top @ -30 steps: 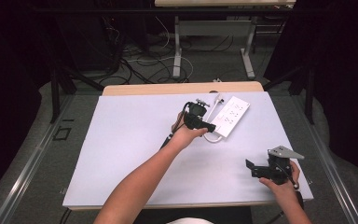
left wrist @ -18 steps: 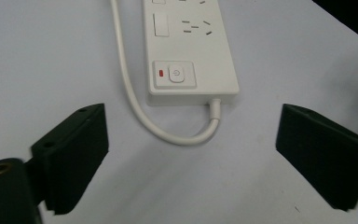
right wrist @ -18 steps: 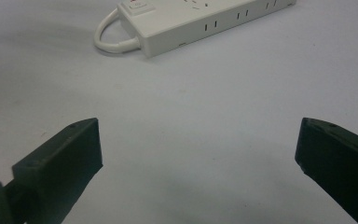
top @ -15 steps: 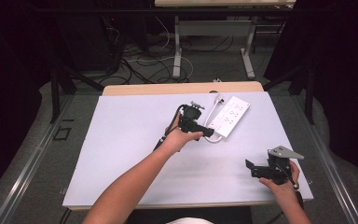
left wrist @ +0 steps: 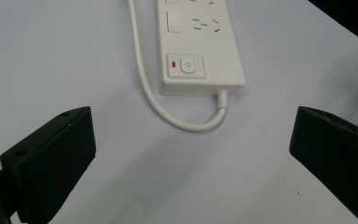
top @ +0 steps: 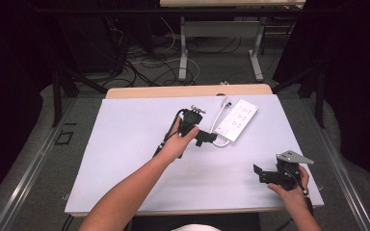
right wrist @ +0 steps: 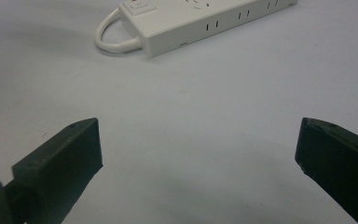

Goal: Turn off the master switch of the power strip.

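White rigid plastic power strip (top: 236,121) lies flat at the far right of the white table (top: 125,163), light, smooth, cord stiff. Left gripper (top: 206,139) fingers just opened, empty; right gripper (top: 260,174) released. Grip across narrow switch end.

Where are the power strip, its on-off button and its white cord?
power strip (top: 237,120), high view, middle of its top face
on-off button (left wrist: 188,66), left gripper view, centre of the button
white cord (left wrist: 145,86), left gripper view, the curve beside the strip
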`<state>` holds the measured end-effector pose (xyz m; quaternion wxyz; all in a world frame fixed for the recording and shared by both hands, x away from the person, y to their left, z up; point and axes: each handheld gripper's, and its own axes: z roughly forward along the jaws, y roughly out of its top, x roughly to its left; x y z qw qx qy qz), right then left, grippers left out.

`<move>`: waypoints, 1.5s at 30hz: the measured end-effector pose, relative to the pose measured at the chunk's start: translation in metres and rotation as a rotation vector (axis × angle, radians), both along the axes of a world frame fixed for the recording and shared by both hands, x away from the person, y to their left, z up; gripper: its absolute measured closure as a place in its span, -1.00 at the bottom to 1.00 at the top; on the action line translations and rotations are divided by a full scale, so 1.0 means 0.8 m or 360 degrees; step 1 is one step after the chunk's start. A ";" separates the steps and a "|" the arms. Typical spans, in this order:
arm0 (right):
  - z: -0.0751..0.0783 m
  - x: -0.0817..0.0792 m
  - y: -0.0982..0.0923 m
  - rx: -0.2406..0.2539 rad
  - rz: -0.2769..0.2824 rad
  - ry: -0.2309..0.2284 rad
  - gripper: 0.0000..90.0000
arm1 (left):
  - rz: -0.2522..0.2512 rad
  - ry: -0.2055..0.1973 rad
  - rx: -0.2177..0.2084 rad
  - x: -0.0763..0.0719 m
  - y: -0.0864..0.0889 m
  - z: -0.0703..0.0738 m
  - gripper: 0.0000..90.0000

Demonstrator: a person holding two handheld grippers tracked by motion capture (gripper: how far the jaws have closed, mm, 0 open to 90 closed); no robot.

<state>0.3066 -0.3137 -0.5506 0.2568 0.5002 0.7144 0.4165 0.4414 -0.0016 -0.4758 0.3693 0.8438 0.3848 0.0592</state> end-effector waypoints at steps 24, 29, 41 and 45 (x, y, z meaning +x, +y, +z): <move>0.001 -0.001 0.000 0.0002 0.0010 0.0010 -1.00 | 0.0046 -0.0025 -0.0024 -0.034 0.042 0.015 -0.99; 0.001 -0.001 0.001 -0.0001 0.0007 0.0015 -1.00 | 0.0095 -0.0037 -0.0044 -0.042 0.065 0.017 -0.98; 0.000 0.000 0.003 -0.0006 0.0008 0.0003 -1.00 | 0.0267 -0.0039 -0.0084 -0.057 0.122 0.001 -0.97; 0.000 0.000 0.003 -0.0007 0.0011 0.0001 -1.00 | 0.0321 -0.0016 -0.0099 -0.063 0.139 -0.005 -0.97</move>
